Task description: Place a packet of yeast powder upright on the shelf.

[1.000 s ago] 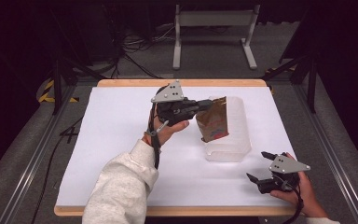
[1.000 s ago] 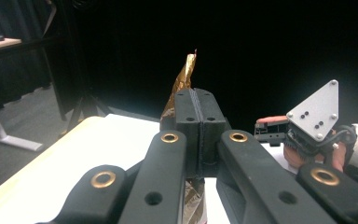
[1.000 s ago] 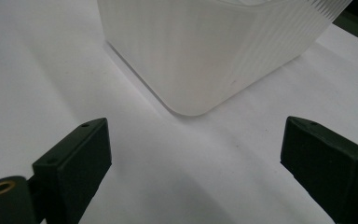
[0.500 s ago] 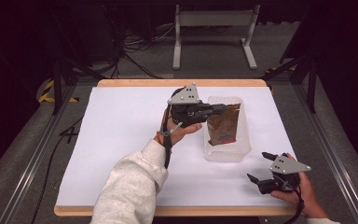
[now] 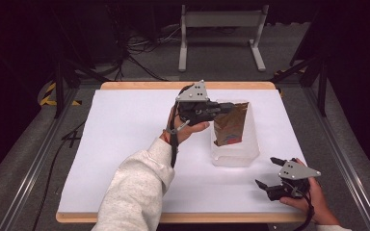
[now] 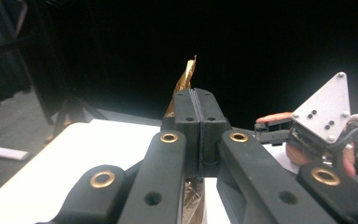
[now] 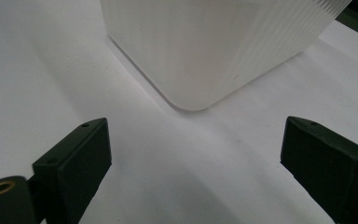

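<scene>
Holding a gold-brown pouch [image 5: 230, 126] clamped in the left gripper [image 5: 221, 109] above the clear bin [image 5: 235, 153].
White table cover [image 5: 120, 144] below; right gripper [image 5: 269, 173] rests wide apart near the bin; dark room beyond.

Left gripper [image 5: 221, 109]: matte black linkage arms, brass-ringed pivot holes, flat black pads. Grey three-cornered plate [image 5: 193, 92] on top with small dark screw holes. Black cable [image 5: 174, 139] trails down to a light grey fleece sleeve [image 5: 135, 187]. Right gripper [image 5: 266, 174]: same black body, same grey plate, blocky black jaws, what looks like a black strap at the wrist.
</scene>
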{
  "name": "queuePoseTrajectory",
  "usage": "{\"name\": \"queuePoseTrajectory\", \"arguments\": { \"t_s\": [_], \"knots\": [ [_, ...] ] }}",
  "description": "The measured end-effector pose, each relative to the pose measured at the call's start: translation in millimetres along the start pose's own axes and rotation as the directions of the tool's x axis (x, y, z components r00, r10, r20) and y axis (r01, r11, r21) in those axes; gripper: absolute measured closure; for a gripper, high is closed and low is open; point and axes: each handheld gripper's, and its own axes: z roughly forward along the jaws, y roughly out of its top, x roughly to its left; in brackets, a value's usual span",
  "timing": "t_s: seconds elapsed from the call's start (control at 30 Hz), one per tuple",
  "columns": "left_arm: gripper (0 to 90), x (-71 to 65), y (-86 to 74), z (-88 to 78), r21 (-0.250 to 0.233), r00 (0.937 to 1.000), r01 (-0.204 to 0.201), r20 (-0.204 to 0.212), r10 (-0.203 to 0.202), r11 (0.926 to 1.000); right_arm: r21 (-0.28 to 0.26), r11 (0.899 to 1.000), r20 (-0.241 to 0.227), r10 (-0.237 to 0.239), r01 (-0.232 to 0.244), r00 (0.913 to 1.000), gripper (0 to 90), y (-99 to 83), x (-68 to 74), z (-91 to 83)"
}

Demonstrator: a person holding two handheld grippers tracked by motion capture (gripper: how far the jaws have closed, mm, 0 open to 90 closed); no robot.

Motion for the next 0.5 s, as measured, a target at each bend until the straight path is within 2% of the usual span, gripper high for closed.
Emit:
{"name": "queuePoseTrajectory", "arguments": {
  "t_s": [0.07,0.13,0.3,0.5],
  "knots": [
    [89.6,0.1,0.0,0.8,0.002,0.9999,-0.009,-0.008,0.009,1.0,-0.002,1.0,-0.001,0.002,-0.002,1.0,9.2,-0.2,-0.3,-0.3],
    [89.5,1.3,-2.5,4.0,0.009,1.0,0.002,0.0,-0.002,1.0,-0.002,1.0,-0.002,0.003,-0.003,1.0,9.2,-0.4,-0.6,-0.1],
    [89.0,-2.8,-15.0,19.0,0.044,0.9994,0.004,0.035,-0.006,0.999,-0.003,1.0,-0.002,0.001,-0.001,1.0,9.2,-0.2,-0.2,-0.5],
    [88.7,-6.5,-25.5,30.7,0.043,0.9973,0.027,0.066,-0.03,0.9987,-0.002,1.0,-0.001,-0.001,0.001,1.0,9.2,-0.3,0.4,-0.4]
  ]
}}
